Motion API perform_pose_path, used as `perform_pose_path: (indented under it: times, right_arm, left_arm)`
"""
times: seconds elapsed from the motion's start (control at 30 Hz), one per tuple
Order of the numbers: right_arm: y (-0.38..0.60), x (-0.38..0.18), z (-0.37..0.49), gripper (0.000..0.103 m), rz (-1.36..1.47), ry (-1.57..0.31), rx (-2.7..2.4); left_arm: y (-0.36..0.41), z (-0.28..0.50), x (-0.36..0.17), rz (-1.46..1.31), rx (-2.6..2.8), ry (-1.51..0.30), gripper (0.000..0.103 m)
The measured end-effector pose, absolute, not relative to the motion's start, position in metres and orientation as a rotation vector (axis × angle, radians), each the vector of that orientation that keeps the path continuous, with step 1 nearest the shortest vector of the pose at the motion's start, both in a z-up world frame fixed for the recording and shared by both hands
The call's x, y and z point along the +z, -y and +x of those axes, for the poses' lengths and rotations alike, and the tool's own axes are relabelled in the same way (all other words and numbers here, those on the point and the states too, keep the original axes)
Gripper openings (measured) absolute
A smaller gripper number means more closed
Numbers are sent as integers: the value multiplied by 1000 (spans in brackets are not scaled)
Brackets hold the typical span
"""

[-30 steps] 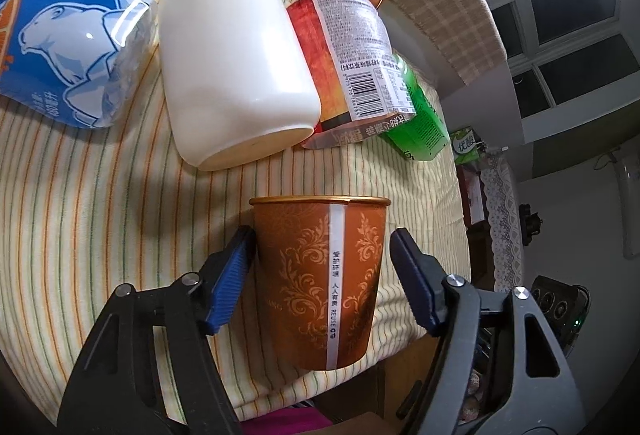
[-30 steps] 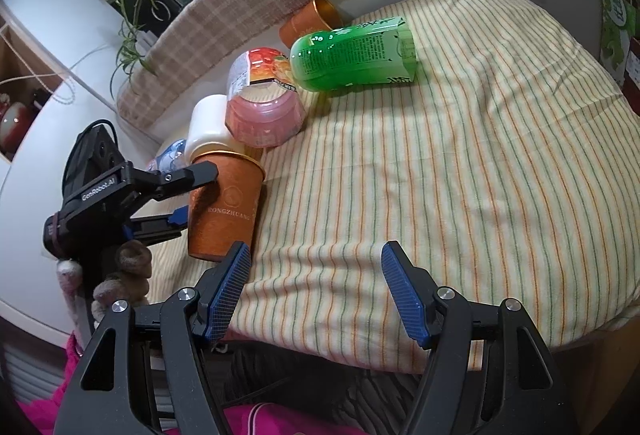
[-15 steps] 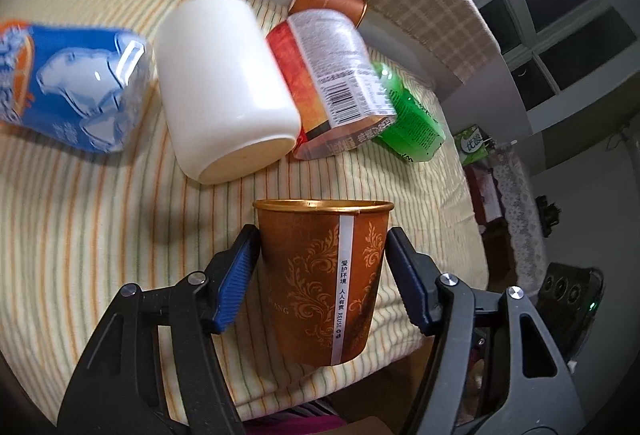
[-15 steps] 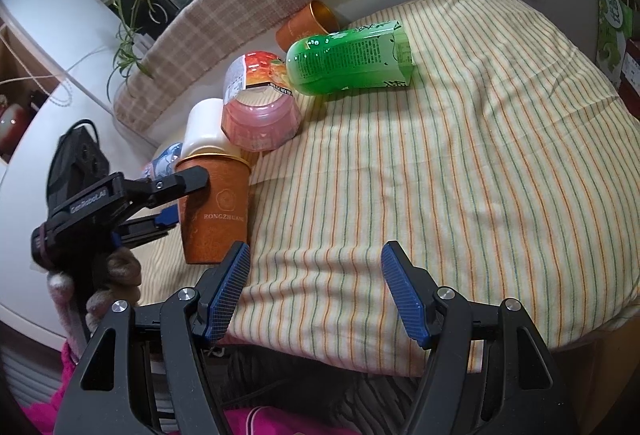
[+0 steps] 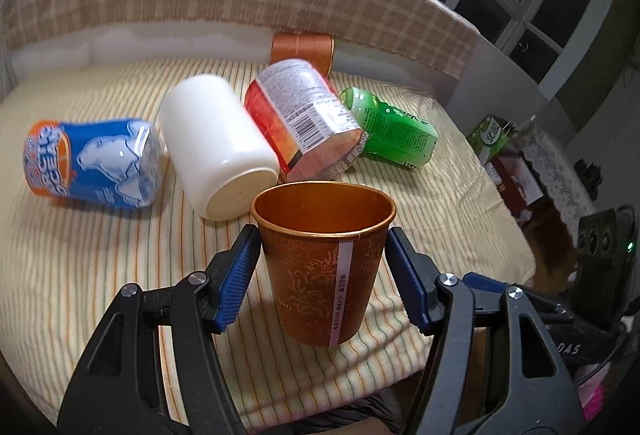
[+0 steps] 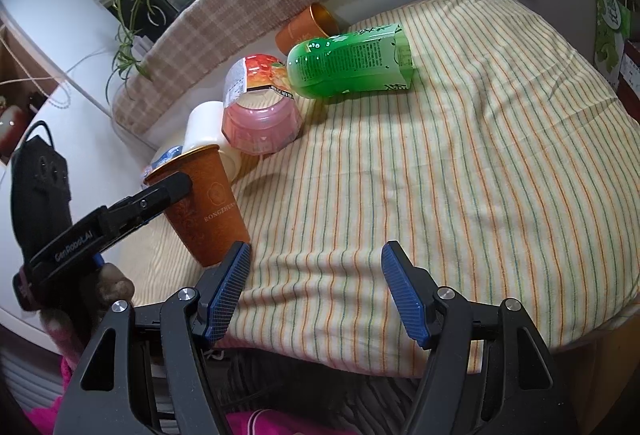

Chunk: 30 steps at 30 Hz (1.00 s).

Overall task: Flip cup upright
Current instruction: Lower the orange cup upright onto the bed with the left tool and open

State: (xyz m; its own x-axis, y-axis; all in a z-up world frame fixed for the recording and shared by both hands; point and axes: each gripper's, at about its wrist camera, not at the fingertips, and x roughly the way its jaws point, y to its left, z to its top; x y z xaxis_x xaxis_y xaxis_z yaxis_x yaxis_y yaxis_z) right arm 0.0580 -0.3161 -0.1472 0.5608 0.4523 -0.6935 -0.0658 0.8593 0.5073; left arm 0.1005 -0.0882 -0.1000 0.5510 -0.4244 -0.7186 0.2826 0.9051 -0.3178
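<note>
Holding the brown cup (image 5: 324, 263) with my left tongs (image 5: 320, 267), I have now brought it mouth-up beside the white cup (image 5: 218, 143); my right tongs (image 6: 314, 287) hang wide, holding nothing.

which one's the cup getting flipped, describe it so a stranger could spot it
On the striped cloth, look at the near left edge, where the left gripper clamps a brown paper cup. Unlike the cans and bottles lying around it, it stands mouth-up with a gold rim and floral print.
</note>
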Motion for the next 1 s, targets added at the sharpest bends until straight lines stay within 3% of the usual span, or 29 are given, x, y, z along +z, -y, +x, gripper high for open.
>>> perform_pose_path:
  times: [0.43,1.0]
  right_arm:
    - [317,-142,53,69,410,-904,272]
    - [312,-139,52,68,395,-901,268]
  left_arm:
    - [109,99,-100,-58,-394,-780,66]
    - [109,90,-107,-25,-417,-776,66]
